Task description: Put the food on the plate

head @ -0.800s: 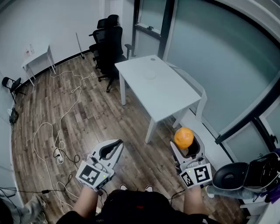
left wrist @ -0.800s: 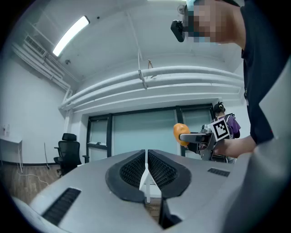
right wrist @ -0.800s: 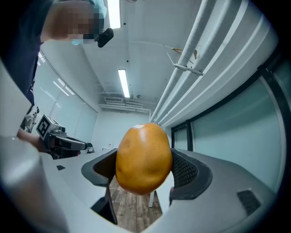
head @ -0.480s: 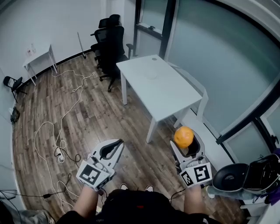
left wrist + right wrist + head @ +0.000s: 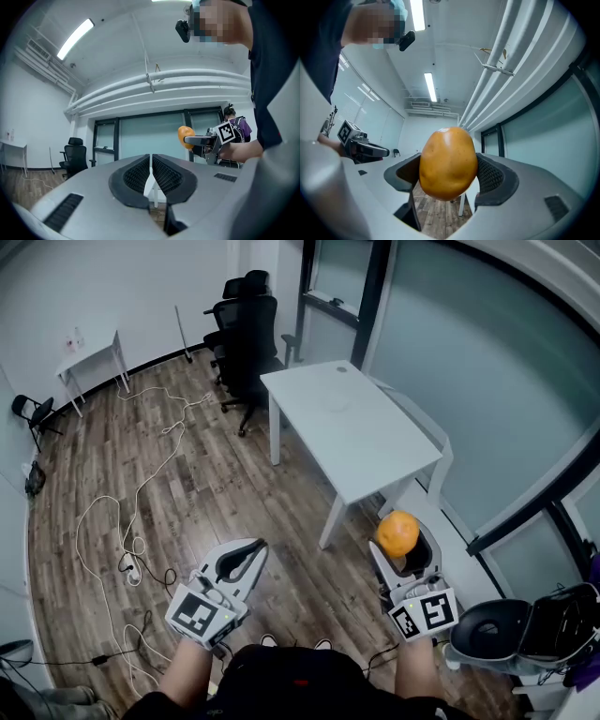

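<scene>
An orange-yellow round fruit [image 5: 397, 532] is held up in the air by my right gripper [image 5: 400, 551], whose jaws stand wide and press on its sides. Seen from the right gripper view, the fruit [image 5: 447, 161] fills the gap between the dark pads [image 5: 490, 174]. My left gripper [image 5: 253, 547] hangs at the lower left, shut and empty; its pads [image 5: 165, 176] meet in the left gripper view, where the fruit [image 5: 184, 135] shows off to the right. Ahead stands a white table [image 5: 375, 451] with a faint pale round shape [image 5: 333, 401] on its top, possibly a plate.
Black office chairs [image 5: 246, 324] stand behind the table by the glass wall. White cables [image 5: 131, 512] trail over the wooden floor at left. A small white side table [image 5: 89, 357] is at the far left. An open grey-and-black case [image 5: 525, 624] sits at the lower right.
The head view has shifted a little, so table and chairs sit slightly further right. Both grippers and the fruit keep their places.
</scene>
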